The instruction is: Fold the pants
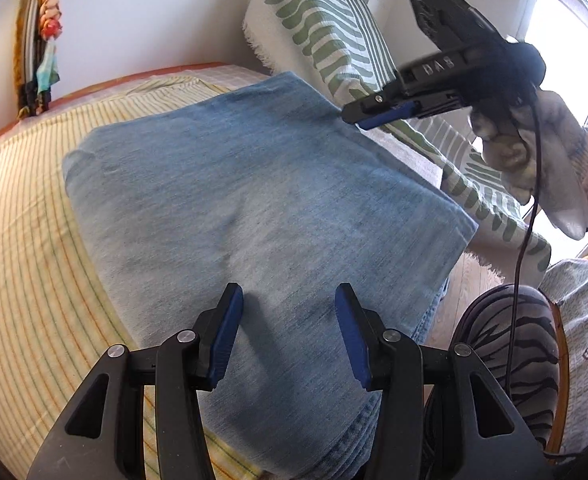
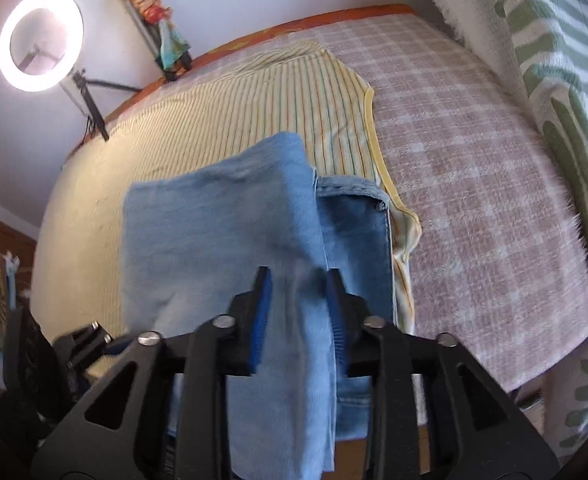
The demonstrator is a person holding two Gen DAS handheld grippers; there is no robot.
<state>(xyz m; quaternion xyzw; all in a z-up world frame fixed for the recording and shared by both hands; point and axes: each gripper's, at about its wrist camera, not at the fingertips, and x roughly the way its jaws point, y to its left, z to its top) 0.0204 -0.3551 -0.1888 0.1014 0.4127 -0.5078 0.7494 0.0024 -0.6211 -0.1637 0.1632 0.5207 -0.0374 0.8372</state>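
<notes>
The pants (image 1: 254,200), pale blue denim, lie folded into a thick pad on the yellow striped sheet (image 1: 26,240), which is spread over the checked pink blanket (image 2: 474,200). The landmark here is that denim pad, and everything else sits around it.

The left gripper (image 1: 288,320) hovers just over the pad's near end with its blue pads spread wide and nothing between them. The right gripper (image 2: 298,312) is at the pad's edge toward the green-patterned throw (image 1: 334,40), its jaws drawn narrow and clamped on a bunched flap of the pants, which rises off the layers beneath. From the left wrist view the right gripper appears at the pad's far corner, though its tips are too edge-on to read there.

Denim like this looks fairly heavy and soft but with some body (it keeps a crease better than a thin shirt would). Stacked layers will likely slide on each other if dragged, so the fold is best carried rather than pulled. I'd judge the sensible hold to be the hem or seam edge, where the cloth is doubled and stiffer, taking all layers of the flap at once. The free gripper could pin the pad flat near its end.

A ring light (image 2: 40,36) glows on the wall beyond the pad.
</notes>
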